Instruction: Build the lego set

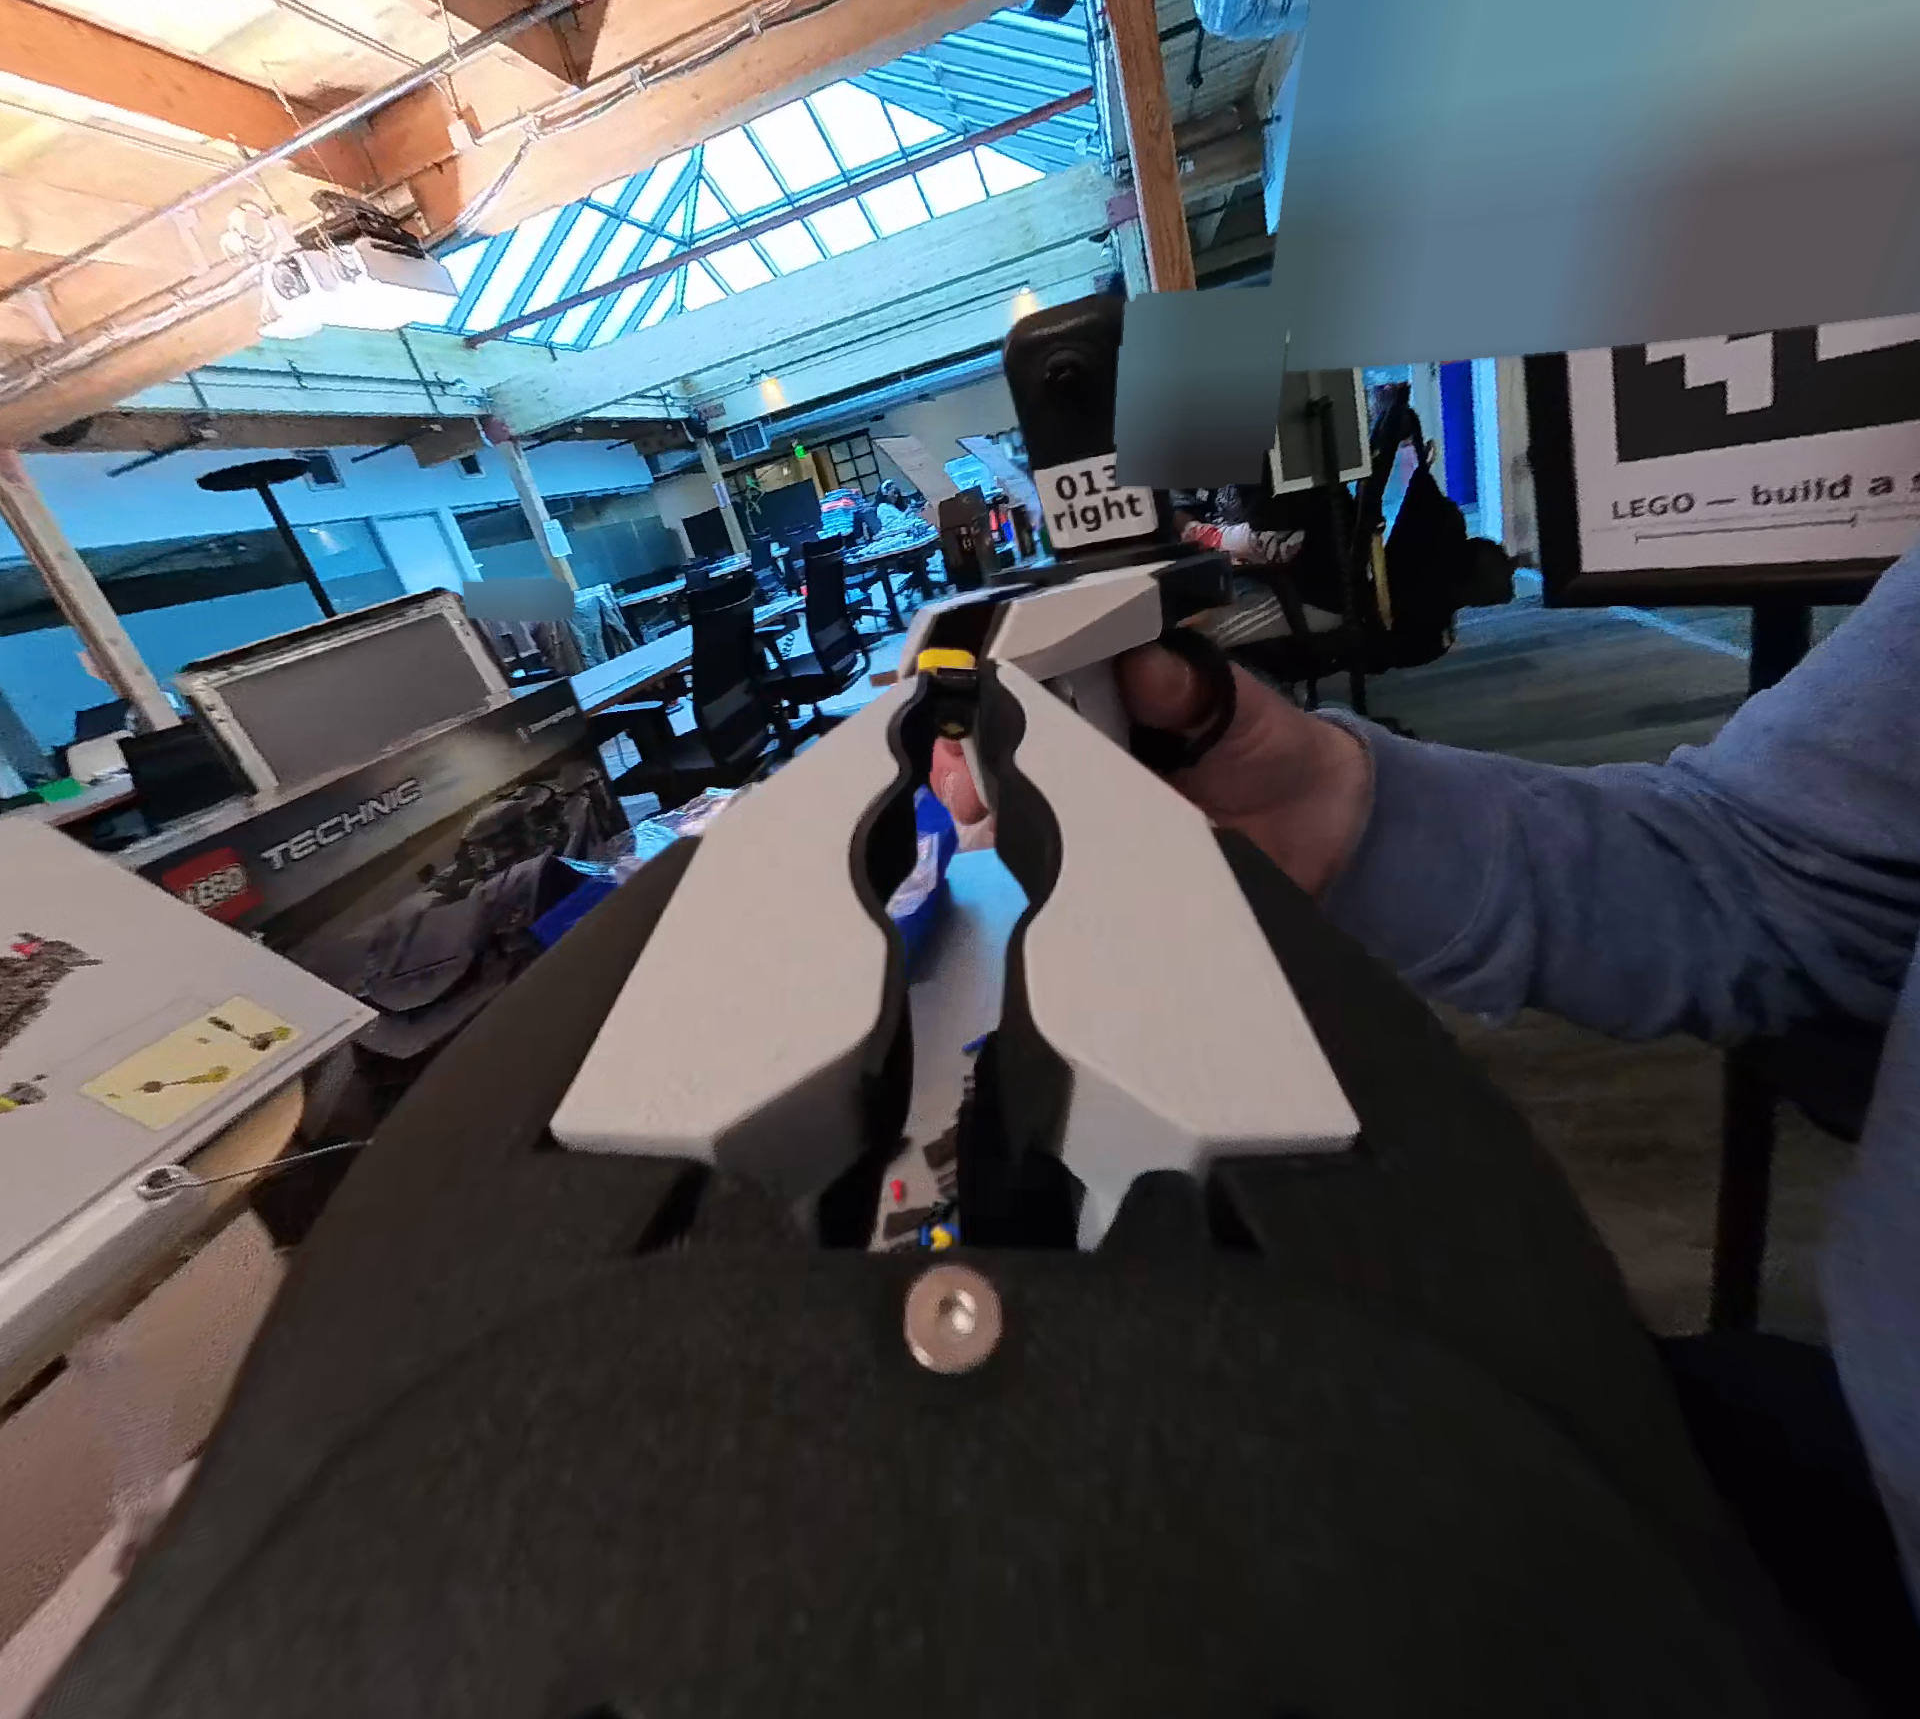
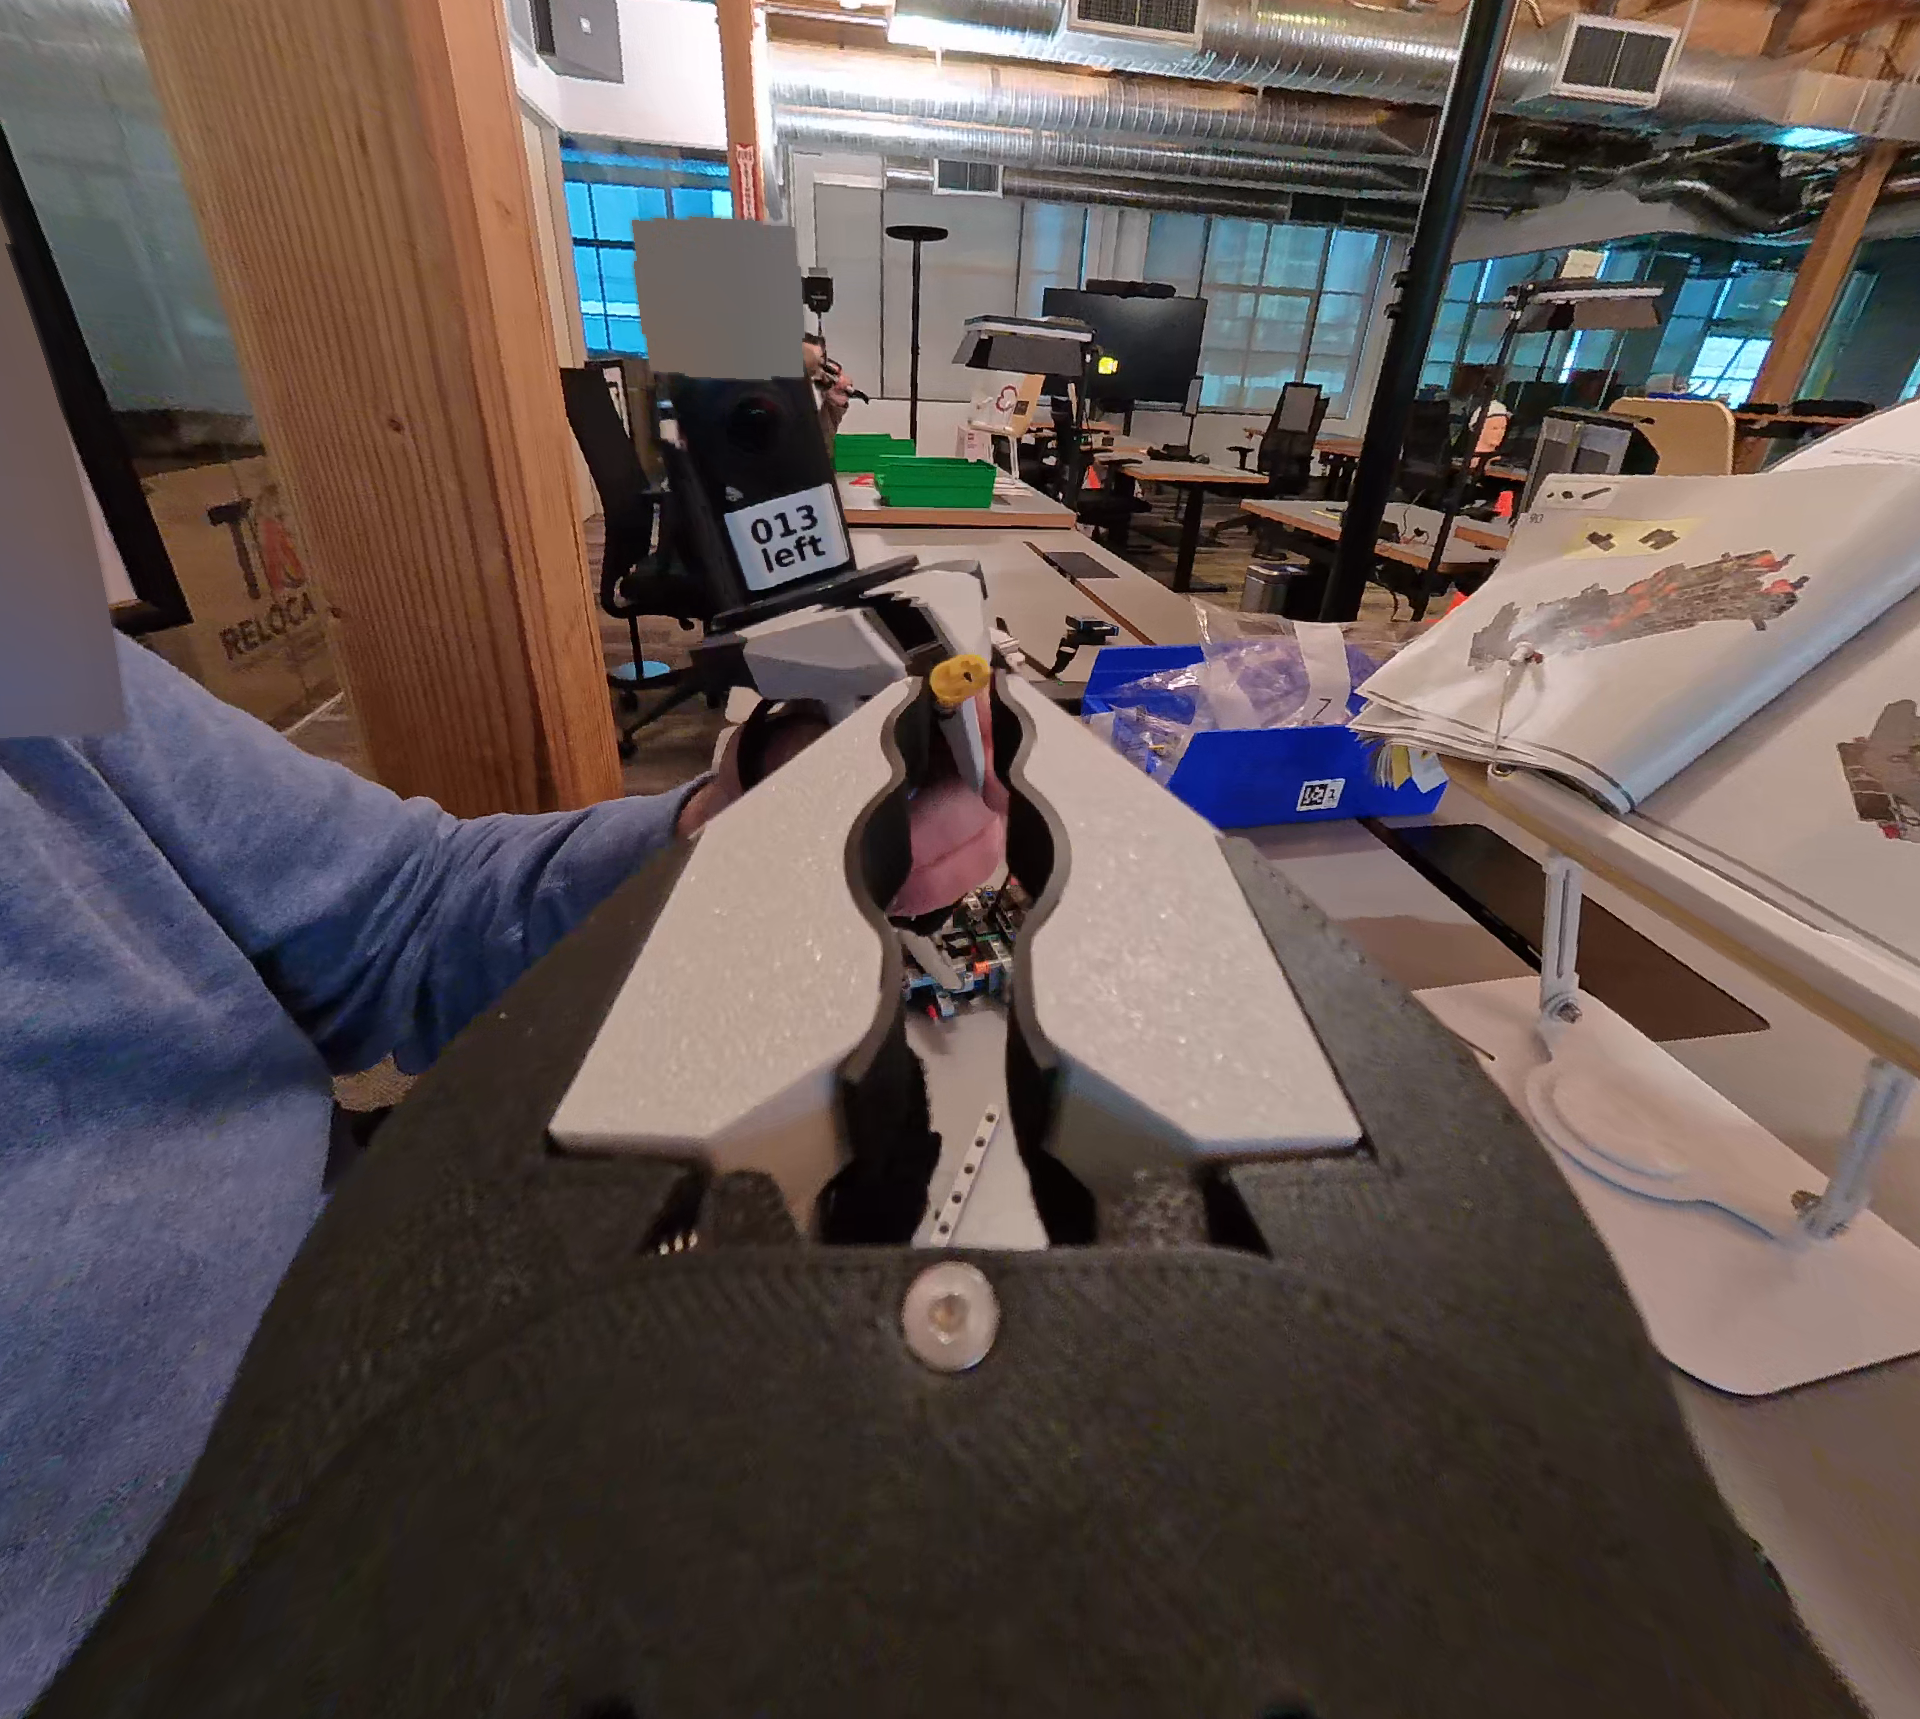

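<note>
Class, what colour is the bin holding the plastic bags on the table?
Blue. The bin shows best in the right wrist view, beside the open instruction booklet.

My tongs (image 2: 956, 713) look like matt, grainy grey and black plastic, with a shiny metal screw (image 2: 950, 1313). Behind them, a glossy blue plastic bin (image 2: 1262, 760), crinkly clear bags (image 2: 1247, 672), paper manual (image 2: 1652, 609), rough wooden post (image 2: 343, 298).

Open-plan office loft, desks (image 2: 1195, 474) and swivel chairs (image 2: 1288, 433) beyond the claw, exposed ducts (image 2: 1039, 100) and timber beams (image 1: 727, 100) overhead
</note>
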A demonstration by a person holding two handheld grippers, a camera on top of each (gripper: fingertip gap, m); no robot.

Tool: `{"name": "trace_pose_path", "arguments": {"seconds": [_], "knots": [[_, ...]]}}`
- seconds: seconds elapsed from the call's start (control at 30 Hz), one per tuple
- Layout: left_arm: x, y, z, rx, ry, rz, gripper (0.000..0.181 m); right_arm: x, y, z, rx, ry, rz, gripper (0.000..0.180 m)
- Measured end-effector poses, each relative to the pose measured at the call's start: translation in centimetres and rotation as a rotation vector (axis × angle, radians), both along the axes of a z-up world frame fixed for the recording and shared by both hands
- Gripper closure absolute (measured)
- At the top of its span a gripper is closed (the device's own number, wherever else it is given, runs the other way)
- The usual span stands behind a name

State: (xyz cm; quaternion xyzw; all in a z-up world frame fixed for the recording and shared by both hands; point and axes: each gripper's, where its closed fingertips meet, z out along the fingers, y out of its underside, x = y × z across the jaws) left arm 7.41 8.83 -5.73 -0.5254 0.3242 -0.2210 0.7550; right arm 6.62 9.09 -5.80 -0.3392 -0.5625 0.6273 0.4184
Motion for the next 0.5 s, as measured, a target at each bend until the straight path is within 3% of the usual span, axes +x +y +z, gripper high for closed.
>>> {"name": "trace_pose_path", "arguments": {"seconds": [0.33, 0.5], "knots": [[-0.14, -0.35, 0.41, -0.076, -0.211, -0.208, 0.175, -0.01, -0.03, -0.11, 0.155, 0.042, -0.106, 0.163], [-0.03, -0.11, 0.14, -0.121, -0.263, -0.282, 0.175, -0.18, -0.27, -0.35, 0.242, 0.033, -0.162, 0.169]]}}
